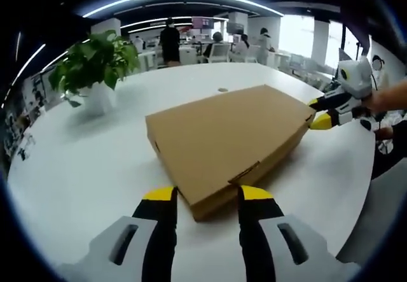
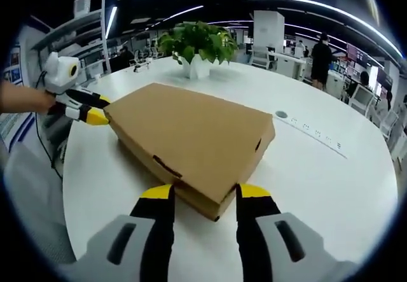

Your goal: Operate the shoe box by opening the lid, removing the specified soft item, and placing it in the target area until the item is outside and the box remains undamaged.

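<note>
A flat brown cardboard shoe box (image 1: pixel 222 139) lies with its lid down on the white table (image 1: pixel 82 161). In the left gripper view my left gripper (image 1: pixel 206 194) is open, its yellow-tipped jaws standing on either side of the box's near corner. My right gripper (image 1: pixel 320 112) reaches the far right corner, held by a person's hand. In the right gripper view the same box (image 2: pixel 191 135) has its near corner between the open jaws of my right gripper (image 2: pixel 205 193). My left gripper (image 2: pixel 98 109) sits at the box's far left corner. The soft item is hidden inside.
A potted green plant (image 1: pixel 95 65) (image 2: pixel 197 43) stands on the table beyond the box. A small round grommet (image 2: pixel 281 114) is set in the tabletop. The table's curved edge (image 2: pixel 70 186) runs near the person. People and office chairs are far behind.
</note>
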Available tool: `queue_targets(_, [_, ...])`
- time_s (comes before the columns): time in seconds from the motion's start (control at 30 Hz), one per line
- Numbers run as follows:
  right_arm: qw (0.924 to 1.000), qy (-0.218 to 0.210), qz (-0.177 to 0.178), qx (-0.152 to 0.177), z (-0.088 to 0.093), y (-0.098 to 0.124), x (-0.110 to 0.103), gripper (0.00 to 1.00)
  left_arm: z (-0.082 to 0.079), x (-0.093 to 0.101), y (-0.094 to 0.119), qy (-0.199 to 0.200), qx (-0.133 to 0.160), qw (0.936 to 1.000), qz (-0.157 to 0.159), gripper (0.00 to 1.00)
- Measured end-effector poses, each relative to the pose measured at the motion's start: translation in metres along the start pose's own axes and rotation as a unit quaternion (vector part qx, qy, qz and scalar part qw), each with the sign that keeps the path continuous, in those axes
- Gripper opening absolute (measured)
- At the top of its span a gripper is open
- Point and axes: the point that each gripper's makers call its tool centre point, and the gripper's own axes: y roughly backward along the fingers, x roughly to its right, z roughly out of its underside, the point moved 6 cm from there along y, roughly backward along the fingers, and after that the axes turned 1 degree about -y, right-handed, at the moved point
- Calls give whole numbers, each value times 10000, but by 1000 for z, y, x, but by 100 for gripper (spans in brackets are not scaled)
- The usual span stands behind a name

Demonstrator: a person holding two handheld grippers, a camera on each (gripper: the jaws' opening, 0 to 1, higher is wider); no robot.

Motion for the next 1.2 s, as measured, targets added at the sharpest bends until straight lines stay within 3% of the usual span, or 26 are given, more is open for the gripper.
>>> queue_targets(0.67, [10000,-41,-61,16,12,15,-41,29,12,-19,21,-295,-385,9979,434,35])
queue_targets(1.2, [9999,-81,-128,49,22,26,-76,28,26,-25,44,-447,-587,9954,610,34])
